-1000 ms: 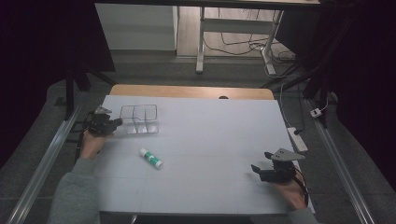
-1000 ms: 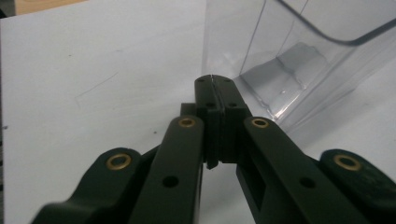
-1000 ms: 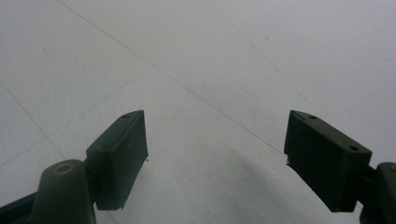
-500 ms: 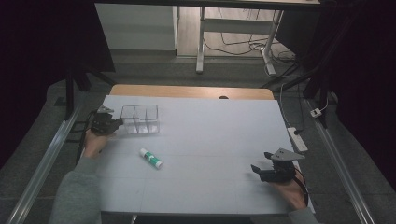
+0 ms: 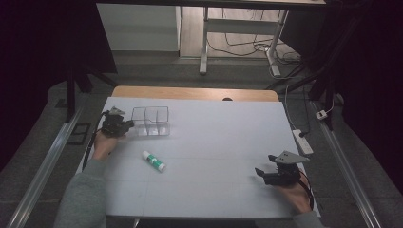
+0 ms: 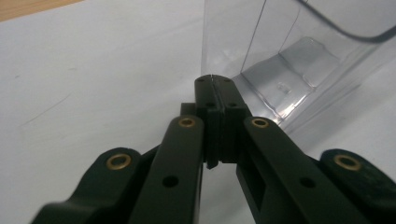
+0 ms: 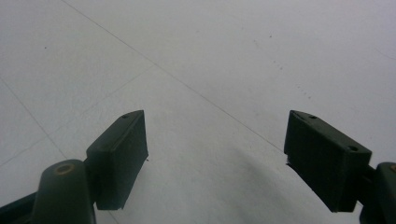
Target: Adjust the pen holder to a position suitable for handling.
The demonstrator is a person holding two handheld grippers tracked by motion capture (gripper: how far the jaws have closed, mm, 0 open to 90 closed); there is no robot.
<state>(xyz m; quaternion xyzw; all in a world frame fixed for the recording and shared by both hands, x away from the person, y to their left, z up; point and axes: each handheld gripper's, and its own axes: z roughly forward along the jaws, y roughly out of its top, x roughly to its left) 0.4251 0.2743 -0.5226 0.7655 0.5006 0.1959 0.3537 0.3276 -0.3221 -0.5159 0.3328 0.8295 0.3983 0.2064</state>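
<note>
— Any writing you can read from there?

— None that I can make out. The glue stick [image 5: 154, 161] has a white body with a green band, but its label is too small to read in the high view. The clear organiser box [image 5: 150, 121] carries no print that I can see.

— How are your tongs set?

— My left gripper [image 5: 124, 125] has its jaws pressed flat together with nothing between them, the tips right at the near wall of the box [image 6: 299, 60]; I cannot tell whether they touch it. My right gripper [image 5: 264, 174] has its jaws wide, over bare table [image 7: 210, 70] with nothing between its pads [image 7: 122, 156].

— Where does the box sit?

— Near the far left corner of the white table [image 5: 218, 137], upright, its dividers making several compartments. A strip of wood [image 5: 195, 92] runs along the far edge behind it.

— And room to move?

— Plenty. The glue stick lies on its side, well apart from the box, toward my side of the table. Between it and my right gripper the surface is open, and that gripper rests close to the near right edge.
</note>
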